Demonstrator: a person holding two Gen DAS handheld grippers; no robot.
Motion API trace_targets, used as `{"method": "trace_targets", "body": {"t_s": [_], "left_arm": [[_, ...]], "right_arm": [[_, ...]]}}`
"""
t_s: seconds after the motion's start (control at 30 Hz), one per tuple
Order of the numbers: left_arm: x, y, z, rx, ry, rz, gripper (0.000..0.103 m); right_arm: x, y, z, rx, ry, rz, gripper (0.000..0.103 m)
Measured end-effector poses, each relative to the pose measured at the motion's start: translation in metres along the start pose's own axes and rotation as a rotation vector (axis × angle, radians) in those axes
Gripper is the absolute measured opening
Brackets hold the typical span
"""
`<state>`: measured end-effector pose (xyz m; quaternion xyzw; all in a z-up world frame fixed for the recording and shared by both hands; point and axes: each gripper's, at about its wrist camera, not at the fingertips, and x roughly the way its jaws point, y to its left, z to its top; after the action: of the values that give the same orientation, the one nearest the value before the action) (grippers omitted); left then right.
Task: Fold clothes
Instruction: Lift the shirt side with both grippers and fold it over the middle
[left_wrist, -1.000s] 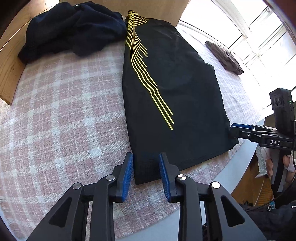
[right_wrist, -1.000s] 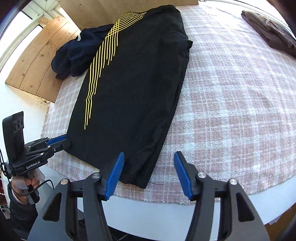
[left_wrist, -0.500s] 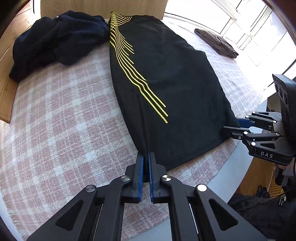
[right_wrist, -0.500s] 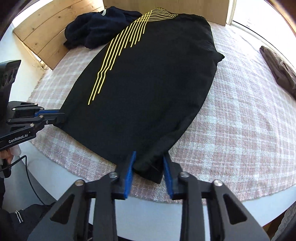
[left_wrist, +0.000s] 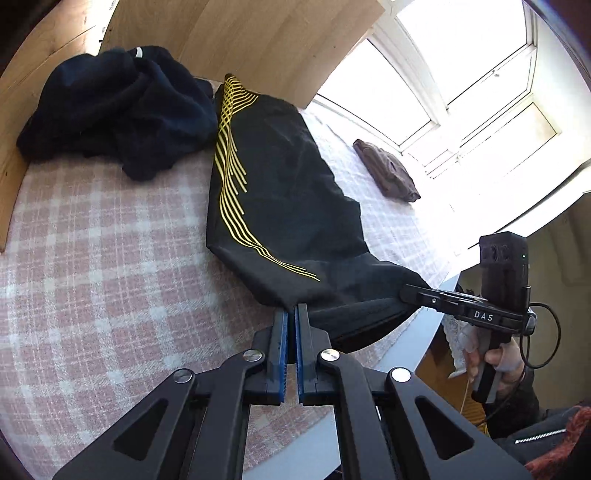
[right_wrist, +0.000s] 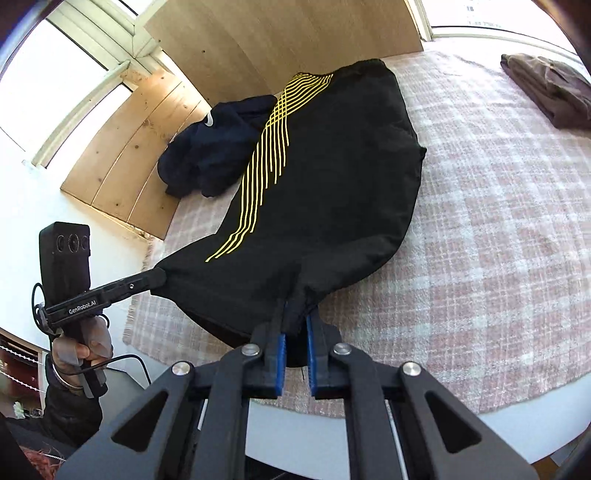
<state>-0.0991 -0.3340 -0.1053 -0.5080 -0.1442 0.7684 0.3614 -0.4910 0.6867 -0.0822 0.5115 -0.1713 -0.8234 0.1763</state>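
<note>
The black garment (left_wrist: 288, 206) with yellow stripes (left_wrist: 231, 177) lies lengthwise on the pink plaid cloth (left_wrist: 92, 266) covering the table, its far end near the wooden panel (left_wrist: 266, 40). Its near hem is raised off the cloth and hangs between two grip points.

Left gripper (left_wrist: 291, 321): jaws have just been closing and now clamp the near-left corner of the hem; the blue pads stand almost together with the fabric edge pinched at their tips.

Right gripper (right_wrist: 295, 325): jaws have just been closing and now clamp the near-right corner of the hem; a bunched fold of black fabric sits between the blue pads.

A crumpled dark navy garment (left_wrist: 110, 114) lies at the far left, touching the black garment's far edge. A folded brown garment (left_wrist: 386, 171) lies at the far right, well apart
</note>
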Motion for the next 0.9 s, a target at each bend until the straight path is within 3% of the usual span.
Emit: {"method": "trace_targets", "body": {"t_s": [0.23,0.43,0.67,0.9], "left_arm": [[0.019,-0.008,0.025,-0.027,-0.028,-0.075,0.003],[0.002,-0.023,0.102,0.012,-0.172,-0.105,0.003],[0.026,-0.033,0.216,0.084,-0.275,-0.013,0.003],[0.084,-0.009,0.302,0.097,-0.238,0.081,0.003]], "right_arm": [[-0.013,-0.008,0.016,0.089,-0.053,0.099,0.009],[-0.042,-0.011,0.083,0.073,-0.151,0.136,0.009],[-0.038,-0.013,0.2,-0.02,-0.243,0.076,0.009],[0.017,-0.05,0.288,-0.019,-0.205,-0.002,0.009]]}}
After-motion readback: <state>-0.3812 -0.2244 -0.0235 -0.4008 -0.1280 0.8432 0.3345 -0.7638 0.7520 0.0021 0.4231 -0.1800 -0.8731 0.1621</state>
